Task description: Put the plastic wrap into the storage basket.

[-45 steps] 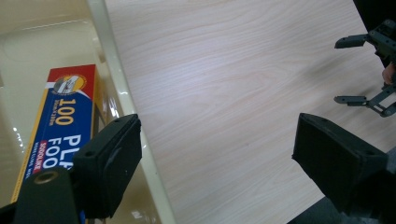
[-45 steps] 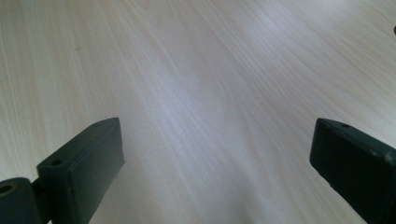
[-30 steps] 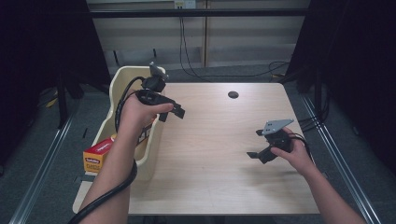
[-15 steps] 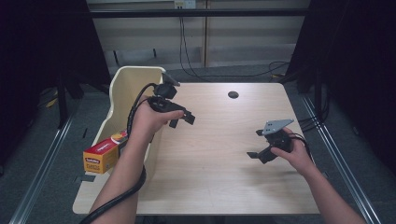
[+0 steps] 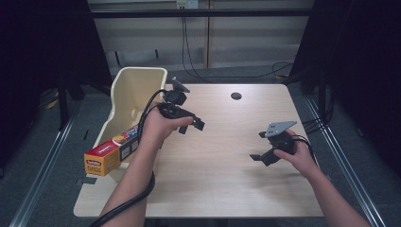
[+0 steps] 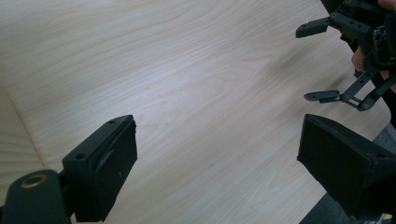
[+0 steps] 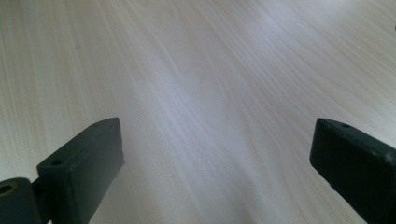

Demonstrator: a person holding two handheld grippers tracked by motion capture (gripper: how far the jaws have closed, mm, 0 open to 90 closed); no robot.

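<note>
Left gripper (image 5: 191, 124) held above the left part of the wooden table (image 5: 222, 189), just right of the cream bin (image 5: 137, 82) that stands at the table's left edge; jaws spread wide, nothing between them, bare wood beneath in its own view. Long red and yellow box (image 5: 113, 149) lies tilted at the near end of the bin, its near end sticking out leftward past the table edge, close beside the left forearm. Right gripper (image 5: 260, 146) low over the right part of the table, well apart from box and bin, jaws likewise spread and empty.
</note>
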